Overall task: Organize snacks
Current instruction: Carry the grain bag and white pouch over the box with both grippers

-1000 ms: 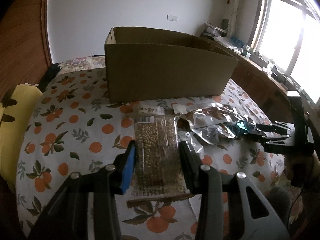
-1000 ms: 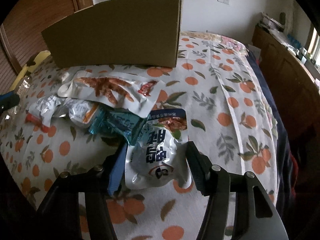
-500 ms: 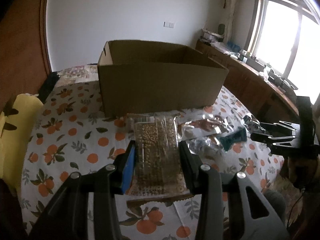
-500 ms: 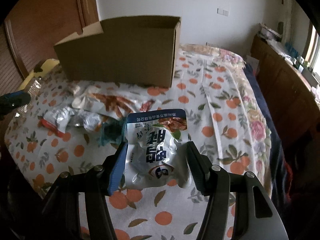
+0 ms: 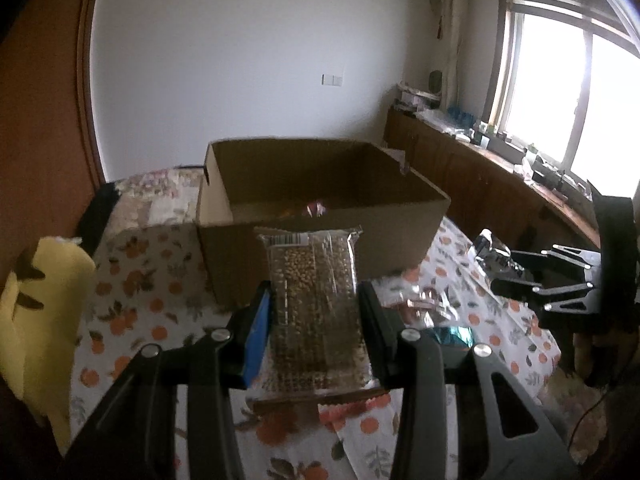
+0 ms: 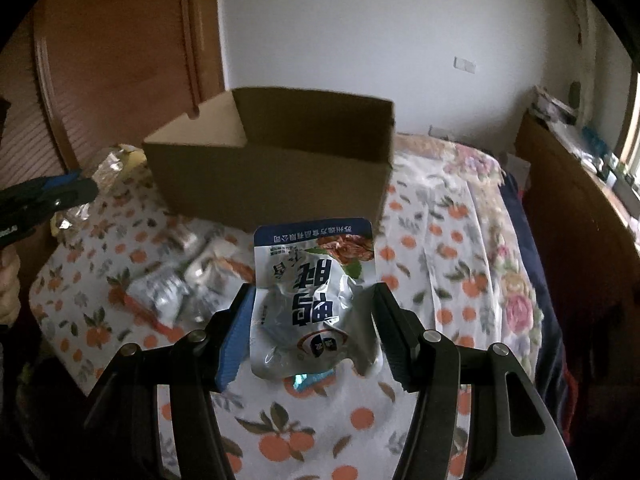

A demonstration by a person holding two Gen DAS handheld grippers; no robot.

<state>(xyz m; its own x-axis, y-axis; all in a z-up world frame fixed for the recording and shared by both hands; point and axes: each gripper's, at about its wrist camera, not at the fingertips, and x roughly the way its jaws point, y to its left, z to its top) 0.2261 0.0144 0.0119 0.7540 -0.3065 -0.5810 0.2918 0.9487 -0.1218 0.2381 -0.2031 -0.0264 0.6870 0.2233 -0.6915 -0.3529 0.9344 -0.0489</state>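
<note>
My left gripper is shut on a clear packet of seeds and holds it in the air in front of the open cardboard box. A small red item lies inside the box. My right gripper is shut on a silver pouch with blue print, held up above the bed before the box. The right gripper also shows at the right of the left wrist view. The left gripper shows at the left edge of the right wrist view.
Several loose snack packets lie on the orange-print bedsheet in front of the box. A yellow plush sits at the bed's left. A wooden counter runs under the window on the right.
Both grippers have risen with their packets. The box now appears lower, and its inside shows in the left wrist view. The loose packets lie farther below.
</note>
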